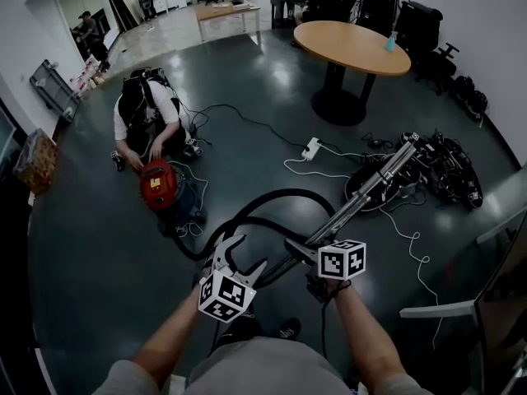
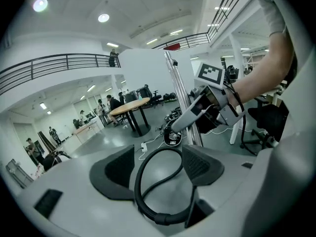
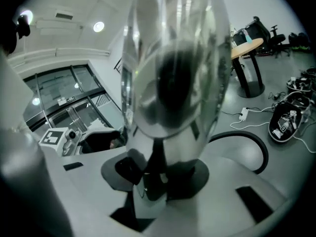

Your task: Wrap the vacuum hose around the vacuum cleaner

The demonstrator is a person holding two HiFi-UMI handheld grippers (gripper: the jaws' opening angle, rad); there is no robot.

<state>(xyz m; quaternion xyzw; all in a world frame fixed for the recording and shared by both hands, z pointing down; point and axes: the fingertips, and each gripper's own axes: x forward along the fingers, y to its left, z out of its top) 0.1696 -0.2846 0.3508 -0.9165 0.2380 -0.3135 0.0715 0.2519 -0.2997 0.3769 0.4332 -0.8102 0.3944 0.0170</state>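
The red vacuum cleaner [image 1: 160, 186] stands on the dark floor at the left. Its black hose [image 1: 272, 197] arcs from it across the floor toward me. My right gripper [image 1: 309, 253] is shut on the chrome wand [image 1: 370, 189], which slants away to a black floor head [image 1: 372, 194]. In the right gripper view that wand [image 3: 170, 73] fills the frame, clamped between the jaws of the right gripper [image 3: 158, 177]. My left gripper [image 1: 244, 253] is open beside the wand. In the left gripper view the hose [image 2: 143, 181] loops low between the spread jaws of the left gripper [image 2: 158, 169], untouched by the pads.
A person [image 1: 146, 113] crouches just behind the vacuum. A white power strip [image 1: 311, 147] and loose white cable lie mid-floor. A round wooden table [image 1: 350, 46] stands beyond, with a heap of black gear [image 1: 449, 171] at right and a white desk edge [image 1: 502, 212].
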